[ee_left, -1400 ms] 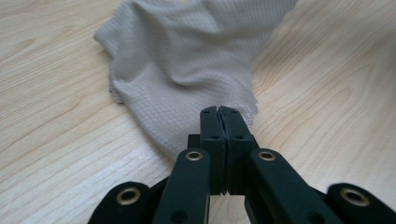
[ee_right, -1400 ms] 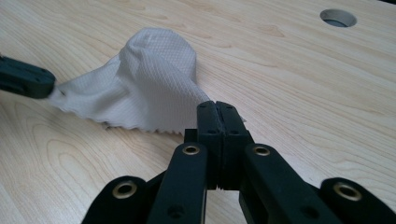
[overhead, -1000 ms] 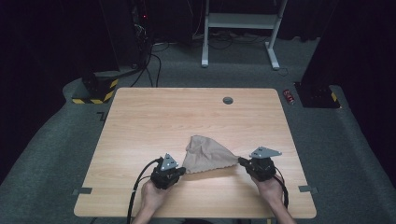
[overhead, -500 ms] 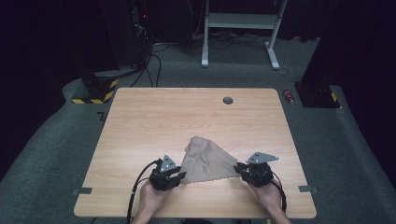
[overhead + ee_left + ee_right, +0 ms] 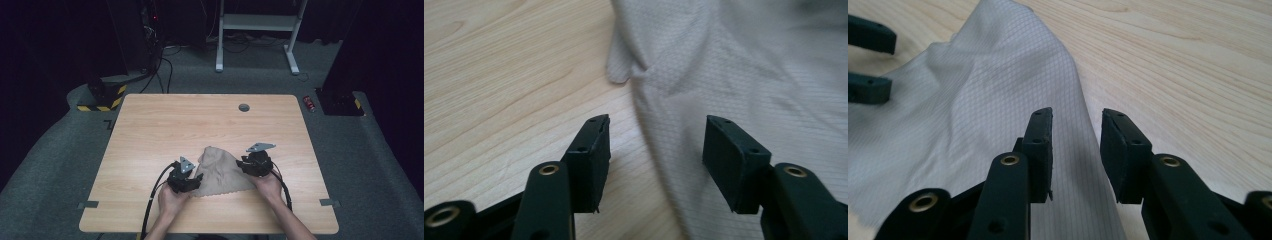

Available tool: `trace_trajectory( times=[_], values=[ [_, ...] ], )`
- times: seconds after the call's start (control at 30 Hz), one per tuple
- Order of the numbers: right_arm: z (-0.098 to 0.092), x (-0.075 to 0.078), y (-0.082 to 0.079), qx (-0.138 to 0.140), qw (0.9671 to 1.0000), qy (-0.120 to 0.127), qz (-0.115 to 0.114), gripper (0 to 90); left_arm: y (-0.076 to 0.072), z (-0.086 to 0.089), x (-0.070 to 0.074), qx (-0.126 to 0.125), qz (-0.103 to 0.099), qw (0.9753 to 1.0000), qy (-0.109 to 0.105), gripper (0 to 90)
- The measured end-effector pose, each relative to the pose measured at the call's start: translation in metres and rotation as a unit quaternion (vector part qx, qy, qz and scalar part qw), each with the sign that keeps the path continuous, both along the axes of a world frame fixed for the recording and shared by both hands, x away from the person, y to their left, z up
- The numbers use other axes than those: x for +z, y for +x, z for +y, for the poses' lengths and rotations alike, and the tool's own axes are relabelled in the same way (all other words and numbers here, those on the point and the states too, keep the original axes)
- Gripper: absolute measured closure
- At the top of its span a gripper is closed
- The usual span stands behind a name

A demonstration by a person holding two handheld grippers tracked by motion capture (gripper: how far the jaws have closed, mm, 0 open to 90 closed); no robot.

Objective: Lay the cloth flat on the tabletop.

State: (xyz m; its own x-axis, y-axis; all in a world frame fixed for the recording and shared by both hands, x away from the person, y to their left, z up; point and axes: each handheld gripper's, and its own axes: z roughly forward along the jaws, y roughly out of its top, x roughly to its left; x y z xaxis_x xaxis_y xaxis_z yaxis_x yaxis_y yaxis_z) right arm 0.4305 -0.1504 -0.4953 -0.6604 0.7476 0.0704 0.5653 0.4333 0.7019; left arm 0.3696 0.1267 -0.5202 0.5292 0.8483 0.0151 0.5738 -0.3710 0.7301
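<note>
Two grippers flank a rumpled beige cloth (image 5: 220, 172) lying near the table's (image 5: 150, 130) front edge, the left gripper (image 5: 656, 142) spread wide over its edge, the right gripper (image 5: 1077, 150) part-open astride its border, nothing pinched yet, folding apparently undone.

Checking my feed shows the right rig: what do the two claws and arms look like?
Both are black. The left claw and right claw each carry a grey three-cornered plate and trail a black cable. Their jaws are blocky black pads on arms with brass-coloured rivets. The forearms are bare, no sleeves.
</note>
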Motion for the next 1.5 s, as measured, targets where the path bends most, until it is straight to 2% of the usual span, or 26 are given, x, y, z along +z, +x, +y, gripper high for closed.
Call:
trace_trajectory(
  times=[0.07,0.2,0.27,0.4,0.47,0.6,0.67,0.73,0.77,0.8,0.83,0.87,0.9,0.93,0.97,1.0,1.03,1.1,1.13,1.17,1.2,1.27,1.33,1.4,1.43,1.5],
  values=[
    [0.004,-0.004,0.007,-0.005,1.0000,0.000,0.008,63.8,0.001,0.002,-0.001,-0.002,0.001,1.0000,0.002,41.3],
    [0.009,-0.010,0.018,-0.012,0.9997,0.002,0.019,66.1,0.002,0.005,-0.003,0.000,-0.002,0.9999,-0.013,38.2],
    [0.010,-0.013,0.022,-0.003,0.9996,0.001,0.027,74.8,0.000,0.006,-0.006,0.001,-0.013,0.9997,-0.020,37.3],
    [0.010,-0.016,0.023,0.005,0.9992,0.001,0.039,87.0,0.000,0.006,-0.006,0.002,-0.012,0.9997,-0.019,36.8],
    [0.010,-0.014,0.022,0.010,0.9993,0.005,0.036,89.1,0.000,0.006,-0.006,0.002,-0.013,0.9998,-0.018,36.4],
    [0.011,-0.002,0.013,0.023,0.9995,0.016,0.015,89.7,0.000,0.006,-0.006,0.004,-0.012,0.9998,-0.018,35.3],
    [0.017,0.011,0.000,0.048,0.9986,0.021,-0.009,89.7,0.000,0.006,-0.006,0.005,-0.012,0.9997,-0.018,35.2],
    [0.023,0.018,-0.010,0.070,0.9970,0.022,-0.022,89.7,0.000,0.006,-0.006,0.005,-0.012,0.9998,-0.018,35.0],
    [0.023,0.018,-0.010,0.070,0.9970,0.022,-0.022,89.7,0.000,0.006,-0.006,0.005,-0.012,0.9998,-0.018,34.9],
    [0.027,0.020,-0.016,0.083,0.9959,0.024,-0.026,89.7,0.000,0.006,-0.006,0.006,-0.012,0.9998,-0.018,34.9],
    [0.037,0.022,-0.028,0.110,0.9933,0.017,-0.032,89.7,0.000,0.006,-0.006,0.005,-0.012,0.9998,-0.017,34.8],
    [0.037,0.022,-0.028,0.110,0.9933,0.017,-0.032,89.7,0.000,0.006,-0.006,0.005,-0.012,0.9998,-0.017,34.8],
    [0.048,0.020,-0.041,0.135,0.9901,0.002,-0.036,89.7,0.000,0.006,-0.006,0.006,-0.013,0.9998,-0.017,34.8],
    [0.048,0.020,-0.041,0.135,0.9901,0.002,-0.036,89.7,0.000,0.006,-0.006,0.006,-0.013,0.9998,-0.017,34.7],
    [0.057,0.013,-0.050,0.158,0.9871,-0.005,-0.027,89.6,0.000,0.006,-0.006,0.007,-0.012,0.9997,-0.019,34.7],
    [0.057,0.013,-0.050,0.158,0.9871,-0.005,-0.027,89.6,0.000,0.006,-0.006,0.007,-0.012,0.9997,-0.019,34.7],
    [0.065,0.004,-0.057,0.176,0.9841,-0.017,-0.015,89.2,0.000,0.006,-0.006,0.007,-0.011,0.9997,-0.019,34.6],
    [0.070,-0.005,-0.061,0.191,0.9810,-0.035,-0.006,87.0,0.000,0.006,-0.006,0.007,-0.011,0.9997,-0.019,34.6],
    [0.070,-0.005,-0.061,0.191,0.9810,-0.035,-0.006,87.0,0.000,0.006,-0.006,0.007,-0.011,0.9997,-0.019,34.6],
    [0.070,-0.008,-0.063,0.194,0.9803,-0.036,-0.005,79.6,0.000,0.006,-0.006,0.007,-0.011,0.9997,-0.019,34.6],
    [0.070,-0.008,-0.063,0.194,0.9803,-0.036,-0.005,79.6,0.000,0.006,-0.006,0.007,-0.011,0.9997,-0.019,34.6],
    [0.059,0.003,-0.062,0.173,0.9848,-0.004,-0.015,76.6,0.000,0.006,-0.006,0.007,-0.011,0.9997,-0.019,34.6],
    [0.049,0.012,-0.056,0.143,0.9893,0.008,-0.028,75.3,0.000,0.006,-0.006,0.007,-0.011,0.9997,-0.019,34.6],
    [0.039,0.015,-0.046,0.111,0.9934,0.016,-0.024,75.2,0.000,0.006,-0.006,0.007,-0.011,0.9997,-0.019,34.6],
    [0.039,0.015,-0.046,0.111,0.9934,0.016,-0.024,75.2,0.000,0.006,-0.006,0.007,-0.011,0.9997,-0.019,34.6],
    [0.031,0.008,-0.030,0.070,0.9973,0.018,-0.011,72.7,0.000,0.006,-0.006,0.007,-0.011,0.9997,-0.019,34.4]
  ],
)
